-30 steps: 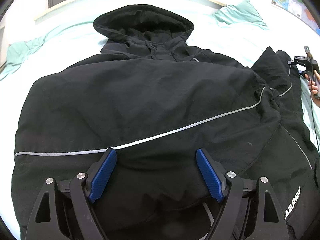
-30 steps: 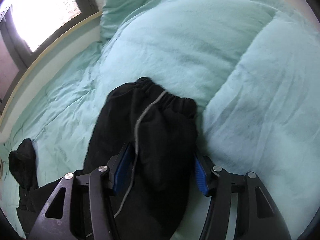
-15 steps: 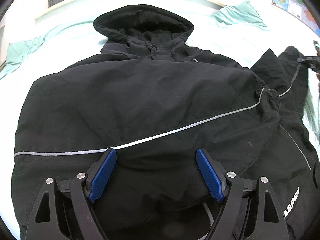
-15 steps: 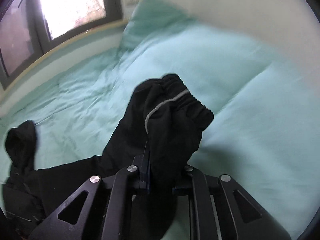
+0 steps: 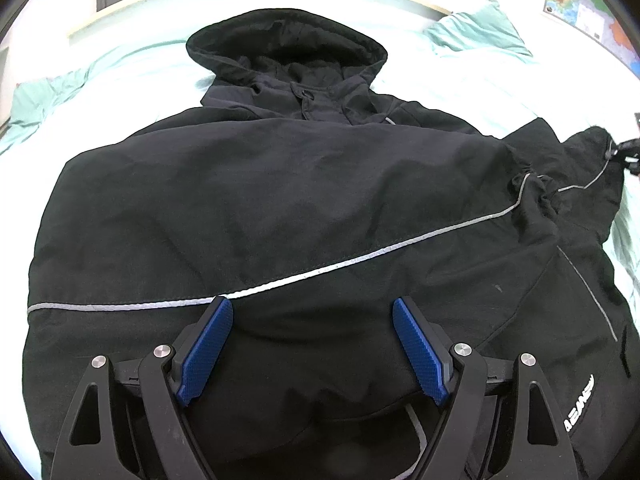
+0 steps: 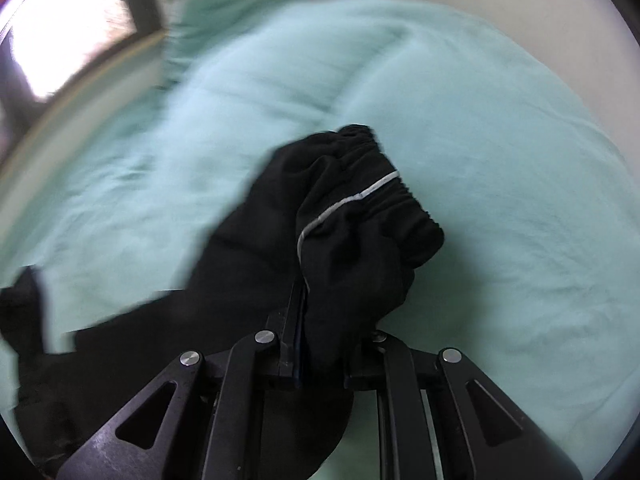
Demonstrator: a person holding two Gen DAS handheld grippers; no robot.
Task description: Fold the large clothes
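Observation:
A large black hooded jacket [image 5: 280,200] with grey reflective piping lies spread on a mint-green bed, hood toward the window. One sleeve is folded across its front. My left gripper [image 5: 312,320] is open, its blue pads just above the jacket's lower part. My right gripper [image 6: 320,312] is shut on the other sleeve [image 6: 352,216] near its elastic cuff and holds it lifted off the duvet. That sleeve [image 5: 580,176] and a bit of the right gripper show at the right edge of the left wrist view.
The mint duvet [image 6: 500,120] covers the bed, with a pillow [image 5: 476,32] at the far right corner and rumpled bedding [image 5: 36,96] at the left. A window [image 6: 60,40] and sill run behind the bed. A map [image 5: 580,12] hangs on the right wall.
My right gripper closed on the sleeve cuff and lifted it off the duvet, swinging it leftward. The left gripper has not moved.

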